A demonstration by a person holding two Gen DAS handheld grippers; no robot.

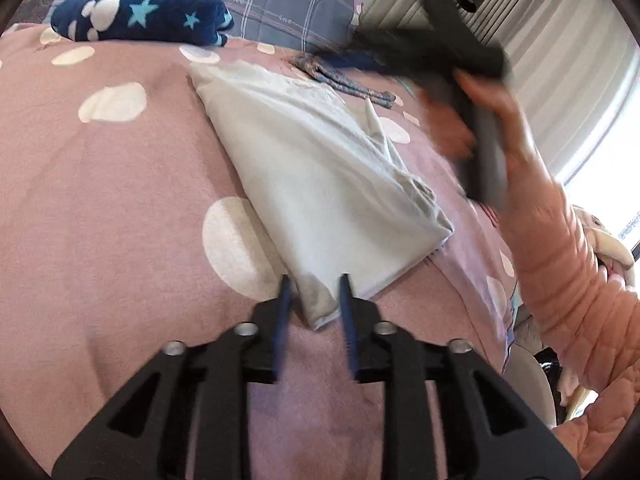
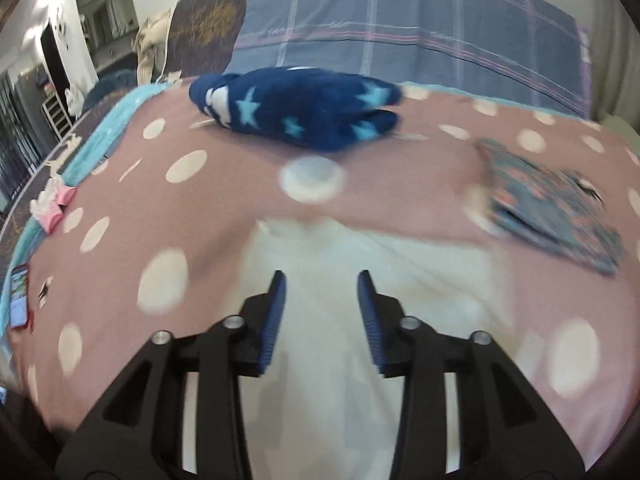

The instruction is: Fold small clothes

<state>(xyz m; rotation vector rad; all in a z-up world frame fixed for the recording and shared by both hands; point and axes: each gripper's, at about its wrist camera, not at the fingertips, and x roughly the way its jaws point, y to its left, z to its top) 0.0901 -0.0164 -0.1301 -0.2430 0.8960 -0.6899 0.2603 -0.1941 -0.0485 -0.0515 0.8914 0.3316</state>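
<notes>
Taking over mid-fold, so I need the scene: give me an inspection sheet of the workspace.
Surface: pink dotted bedspread, smooth.
Job's things: folded white cloth lying flat; a corner sits between the left fingers. Folded blue patterned cloth beyond it; navy star garment bundled near the pillows.
Clutter: pink-white item and card-like thing at the bed edge.
Grippers: left gripper open, pads not pressing the cloth; right gripper open, empty, over the white cloth, blurred.
Cables: nothing seen.
Surroundings: plaid pillows, curtains, doorway.
</notes>
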